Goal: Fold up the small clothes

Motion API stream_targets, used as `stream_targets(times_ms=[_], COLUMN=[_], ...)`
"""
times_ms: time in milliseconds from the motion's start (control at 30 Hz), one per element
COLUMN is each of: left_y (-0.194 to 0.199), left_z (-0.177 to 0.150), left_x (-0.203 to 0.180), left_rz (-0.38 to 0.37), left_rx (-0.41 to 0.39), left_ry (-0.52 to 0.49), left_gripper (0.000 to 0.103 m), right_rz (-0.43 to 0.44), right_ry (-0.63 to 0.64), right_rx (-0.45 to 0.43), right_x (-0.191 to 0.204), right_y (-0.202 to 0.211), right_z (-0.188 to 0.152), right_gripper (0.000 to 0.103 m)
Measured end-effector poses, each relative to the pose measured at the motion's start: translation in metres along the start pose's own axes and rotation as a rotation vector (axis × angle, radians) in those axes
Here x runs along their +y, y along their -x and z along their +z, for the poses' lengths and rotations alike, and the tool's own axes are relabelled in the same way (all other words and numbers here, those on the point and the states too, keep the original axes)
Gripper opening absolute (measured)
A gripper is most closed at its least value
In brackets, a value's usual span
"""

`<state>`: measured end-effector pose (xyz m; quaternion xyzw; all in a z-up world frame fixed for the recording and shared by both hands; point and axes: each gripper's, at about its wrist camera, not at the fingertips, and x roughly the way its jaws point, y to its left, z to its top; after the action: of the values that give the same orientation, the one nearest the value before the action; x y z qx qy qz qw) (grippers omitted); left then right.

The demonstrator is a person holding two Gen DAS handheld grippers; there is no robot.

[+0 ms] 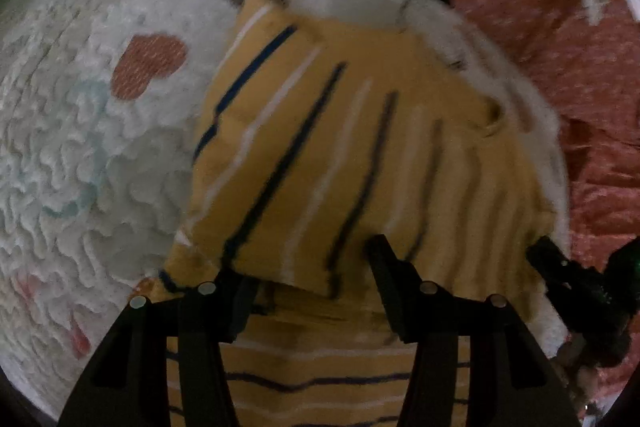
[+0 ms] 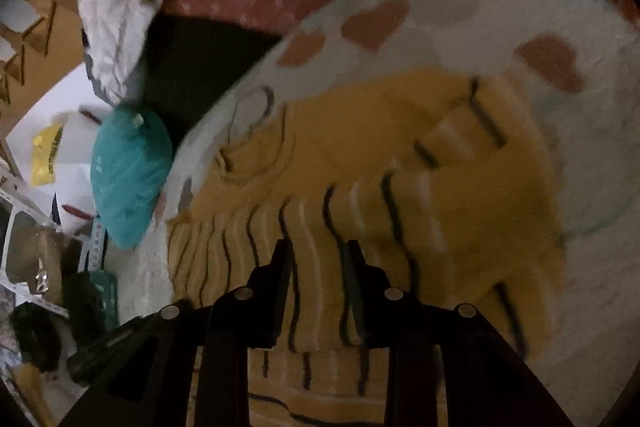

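The small mustard-yellow striped top (image 1: 344, 147) lies on a white textured blanket with brown hearts (image 1: 80, 147), part-way through a fold: its near portion is doubled over a lower layer whose stripes run the other way, and a sleeve (image 2: 460, 131) lies folded in across the body.

The left gripper (image 1: 310, 279) has its jaws spread wide, one on each side of the raised fold edge, with cloth lying between them; whether they pinch anything I cannot tell, but they look released. The right gripper (image 2: 316, 279) stands with only a narrow gap between its fingers, and a ridge of the striped fabric runs up through that gap, so I judge it has hold of the garment.

The risk I see is the fold going crooked. With only one side gripped, a pull would drag the hem on that side and bunch the wavy, rumpled edge near the neckline (image 2: 240, 163). The soft blanket could also catch and ride along. The teal bundle (image 2: 128, 175) sits near the blanket's edge, so a wide sweep might knock it.
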<state>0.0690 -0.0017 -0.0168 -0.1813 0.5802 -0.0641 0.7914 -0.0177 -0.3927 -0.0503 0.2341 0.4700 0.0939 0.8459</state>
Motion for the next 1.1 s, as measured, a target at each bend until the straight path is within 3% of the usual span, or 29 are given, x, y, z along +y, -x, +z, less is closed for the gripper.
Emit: stream_targets(times_ms=[67, 100, 167, 233, 333, 400, 533, 600, 633, 733, 900, 933, 1100], left_y=[0.005, 0.010, 0.023, 0.032, 0.040, 0.043, 0.043, 0.041, 0.039, 0.033, 0.043, 0.046, 0.076], left_z=[0.003, 0.004, 0.009, 0.012, 0.013, 0.011, 0.011, 0.012, 0.013, 0.012, 0.004, 0.002, 0.000], left_x=[0.004, 0.007, 0.020, 0.031, 0.030, 0.015, 0.007, 0.025, 0.037, 0.064, 0.082, 0.087, 0.124], left_rz=[0.014, 0.029, 0.044, 0.034, 0.025, 0.051, 0.078, 0.084, 0.070, -0.007, -0.109, -0.122, -0.138], left_rx=[-0.001, -0.010, -0.049, -0.083, -0.126, -0.157, -0.162, -0.137, -0.118, -0.067, -0.041, -0.039, -0.117], left_ry=[0.022, 0.026, 0.068, 0.122, 0.147, 0.101, 0.078, 0.145, 0.190, 0.294, 0.332, 0.341, 0.379], left_gripper=[0.050, 0.046, 0.037, 0.030, 0.030, 0.030, 0.033, 0.033, 0.026, 0.021, 0.021, 0.027, 0.036], right_rz=[-0.172, -0.204, -0.280, -0.338, -0.227, -0.183, -0.082, -0.106, -0.117, -0.109, -0.150, -0.152, -0.194], right_ry=[-0.025, -0.059, -0.116, -0.127, -0.111, -0.046, 0.046, 0.036, 0.023, -0.039, -0.052, -0.048, -0.016], right_rx=[-0.043, -0.075, -0.129, -0.194, -0.192, -0.165, -0.017, 0.038, 0.042, 0.027, -0.002, -0.001, -0.008], right_x=[-0.013, -0.025, -0.038, -0.039, -0.025, -0.008, 0.019, 0.014, 0.010, -0.005, -0.013, -0.012, -0.004], right_y=[0.005, 0.013, 0.031, 0.046, 0.051, 0.045, 0.015, 0.004, 0.004, 0.013, 0.021, 0.022, 0.017], right_z=[0.004, 0.007, 0.011, 0.010, 0.009, 0.004, -0.013, -0.019, -0.018, -0.012, -0.007, -0.009, -0.006], right_gripper=[0.029, 0.023, 0.023, 0.032, 0.032, 0.032, 0.032, 0.032, 0.032, 0.032, 0.032, 0.032, 0.033])
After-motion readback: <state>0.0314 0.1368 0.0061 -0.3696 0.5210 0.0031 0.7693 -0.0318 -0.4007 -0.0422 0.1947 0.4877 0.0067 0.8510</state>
